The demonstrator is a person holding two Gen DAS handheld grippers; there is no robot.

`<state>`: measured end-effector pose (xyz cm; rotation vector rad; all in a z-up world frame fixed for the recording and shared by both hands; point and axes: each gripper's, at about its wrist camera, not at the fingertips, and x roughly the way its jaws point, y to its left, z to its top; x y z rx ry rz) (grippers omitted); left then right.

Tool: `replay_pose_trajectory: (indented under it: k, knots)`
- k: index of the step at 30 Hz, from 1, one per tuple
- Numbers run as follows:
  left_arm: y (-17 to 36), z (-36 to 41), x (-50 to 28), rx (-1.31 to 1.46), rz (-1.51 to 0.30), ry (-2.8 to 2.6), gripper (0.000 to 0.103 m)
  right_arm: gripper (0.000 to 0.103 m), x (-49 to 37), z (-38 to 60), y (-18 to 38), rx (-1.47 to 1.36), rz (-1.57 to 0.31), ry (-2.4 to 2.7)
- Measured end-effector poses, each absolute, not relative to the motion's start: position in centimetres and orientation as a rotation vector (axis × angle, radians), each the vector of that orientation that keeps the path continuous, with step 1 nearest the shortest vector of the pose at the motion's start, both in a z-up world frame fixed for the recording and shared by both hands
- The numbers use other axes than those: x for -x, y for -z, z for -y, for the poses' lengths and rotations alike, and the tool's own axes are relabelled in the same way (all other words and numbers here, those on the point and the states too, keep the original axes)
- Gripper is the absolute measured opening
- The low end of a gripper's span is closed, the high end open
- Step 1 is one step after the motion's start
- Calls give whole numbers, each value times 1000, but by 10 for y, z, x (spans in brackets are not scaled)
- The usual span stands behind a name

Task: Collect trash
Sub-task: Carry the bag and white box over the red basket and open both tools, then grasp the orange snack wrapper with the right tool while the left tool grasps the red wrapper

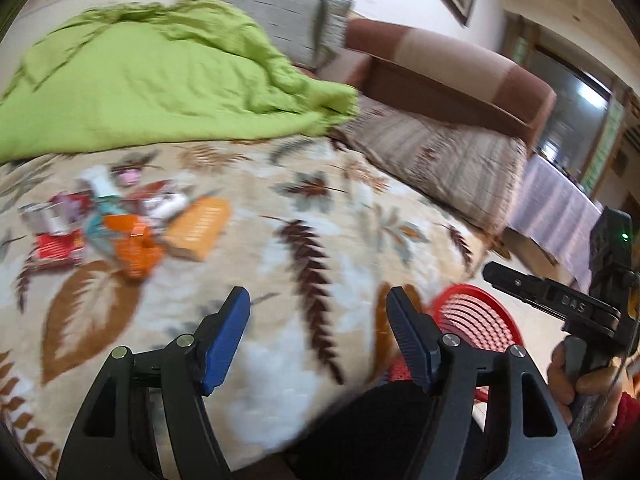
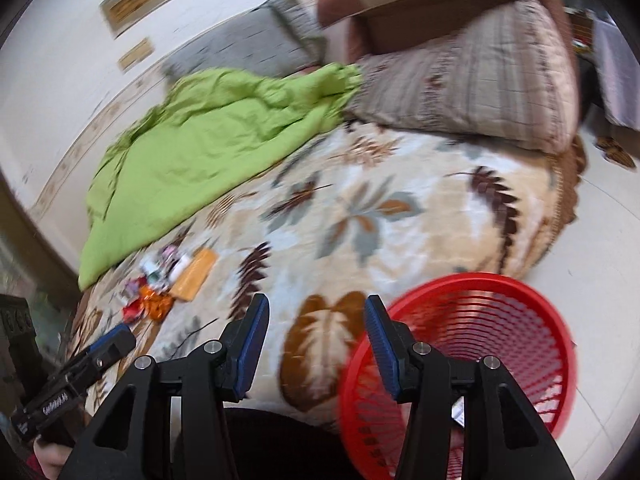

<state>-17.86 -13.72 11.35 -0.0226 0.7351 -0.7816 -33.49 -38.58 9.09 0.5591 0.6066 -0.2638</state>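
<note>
A pile of trash (image 1: 120,220) lies on the leaf-patterned bedspread (image 1: 304,208): red and orange wrappers, small cartons and a flat orange box (image 1: 198,232). It also shows in the right wrist view (image 2: 160,284), small and far left. My left gripper (image 1: 318,336) is open and empty above the bedspread, right of the pile. My right gripper (image 2: 316,344) is open and empty, over the bed edge beside a red mesh basket (image 2: 480,344). The basket stands on the floor by the bed and also shows in the left wrist view (image 1: 476,316).
A crumpled green blanket (image 1: 152,80) covers the far part of the bed. A patterned pillow (image 2: 472,84) and a grey pillow (image 1: 276,16) lie against a brown headboard (image 1: 452,68). White floor (image 2: 600,240) is at the right.
</note>
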Motion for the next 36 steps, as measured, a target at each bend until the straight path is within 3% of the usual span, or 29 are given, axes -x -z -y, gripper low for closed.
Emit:
replay_pose_trajectory:
  k: [16,28,29,30,31,36]
  knots:
    - [-82,-25,96,226,-745,383,72,68,195,239,-98,-331,-718,-119]
    - [-55,-70,49,387,-821,304,73,70,57,156,-50,-190,-812,-128]
    - [-51,-70,42,425,-836,308,73,66,51,154,-43,-164,-829,-120]
    - [-48,-70,37,454,-848,313,73,48,48,155,-38,-165,-840,-114]
    - [-45,-69,33,478,-861,313,73,36,43,156,-34,-183,-854,-120]
    - [-32,-63,10,580,-899,289,73,29,46,163,-39,-179,-808,-138]
